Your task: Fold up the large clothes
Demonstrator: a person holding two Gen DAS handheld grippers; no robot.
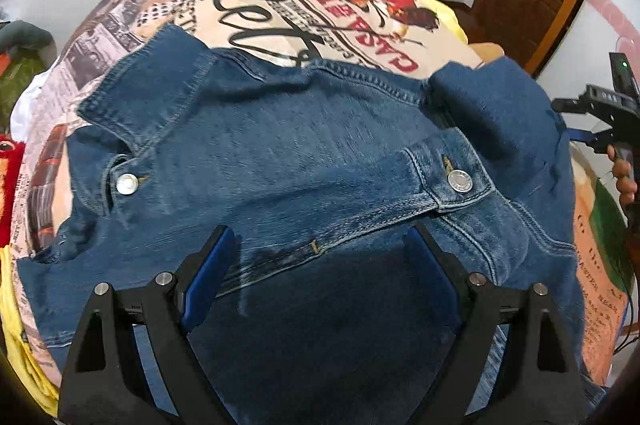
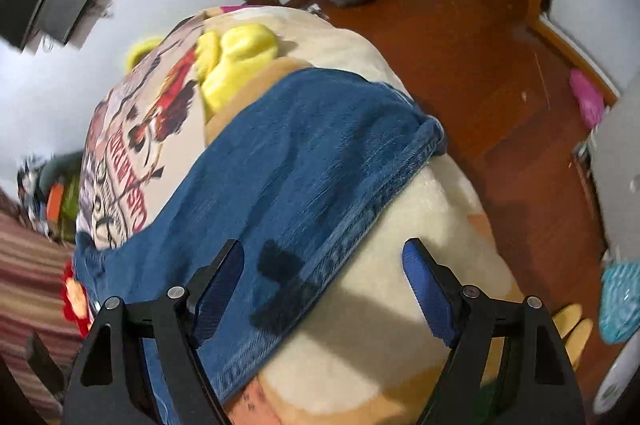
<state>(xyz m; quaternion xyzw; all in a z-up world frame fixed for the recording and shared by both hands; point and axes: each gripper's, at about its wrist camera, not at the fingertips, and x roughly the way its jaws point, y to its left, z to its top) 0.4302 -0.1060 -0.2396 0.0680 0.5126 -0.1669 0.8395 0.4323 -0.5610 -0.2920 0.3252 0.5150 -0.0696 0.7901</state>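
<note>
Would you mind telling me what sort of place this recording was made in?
Most likely a bedroom at home. A denim jacket lies spread on a bed covered by a printed blanket, a wooden floor runs beside it, and slippers sit at the bedside.

We list the denim jacket (image 1: pixel 320 153) as partly covered: its lower part lies behind the left tongs (image 1: pixel 320 265) and runs off the bottom edge. In the right wrist view the jacket's weave is smeared, and its near end passes under the right tongs (image 2: pixel 324 277). The printed blanket (image 1: pixel 280 5) carries small text we cannot read. The yellow cloth (image 2: pixel 236 57) is blurred. We cannot identify the pink thing (image 2: pixel 586 97) on the floor.
</note>
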